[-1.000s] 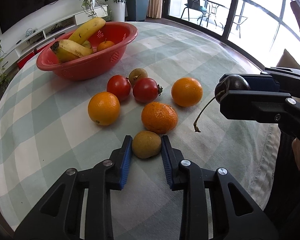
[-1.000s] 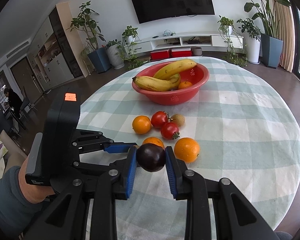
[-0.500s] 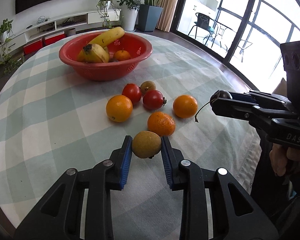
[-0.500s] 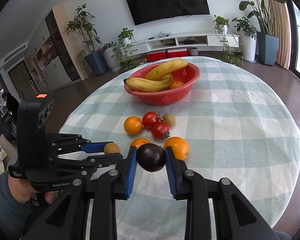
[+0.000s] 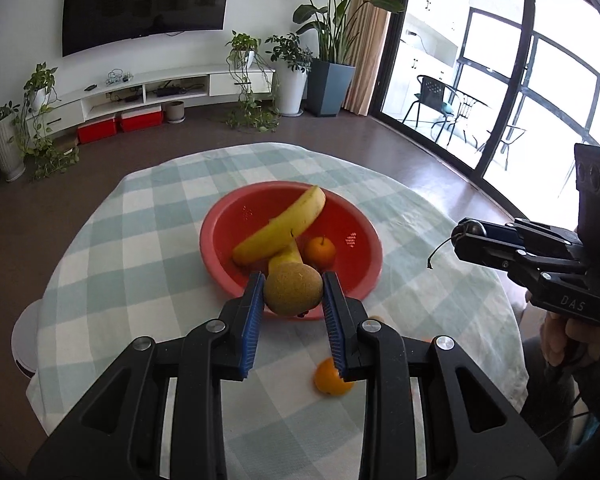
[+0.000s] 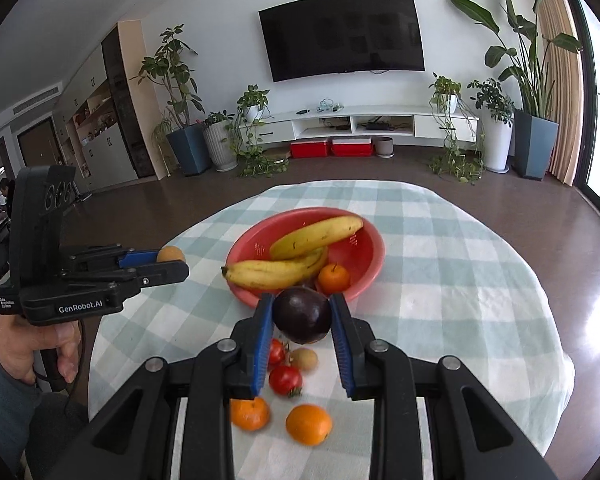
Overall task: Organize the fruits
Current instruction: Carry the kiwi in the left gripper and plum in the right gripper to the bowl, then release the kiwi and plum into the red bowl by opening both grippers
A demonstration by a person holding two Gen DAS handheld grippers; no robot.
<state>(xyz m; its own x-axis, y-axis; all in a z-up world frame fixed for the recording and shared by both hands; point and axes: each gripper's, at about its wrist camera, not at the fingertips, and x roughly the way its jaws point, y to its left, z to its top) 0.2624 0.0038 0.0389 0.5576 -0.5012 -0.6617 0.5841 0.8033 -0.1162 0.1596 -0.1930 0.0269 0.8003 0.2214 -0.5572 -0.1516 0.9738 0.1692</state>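
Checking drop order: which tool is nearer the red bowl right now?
Hard to call; the left looks marginally nearer. The left tool holds the brown fruit near the red bowl's front rim. The right tool holds the dark fruit similarly close.

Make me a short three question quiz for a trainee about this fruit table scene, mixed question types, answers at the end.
1. True or false: the left gripper is shut on the brown fruit.
2. What does the right gripper hold? A) banana B) dark purple fruit C) tomato
3. Fill in: the red bowl holds two bananas and one small ___.

Key: 1 true; 2 B; 3 orange.
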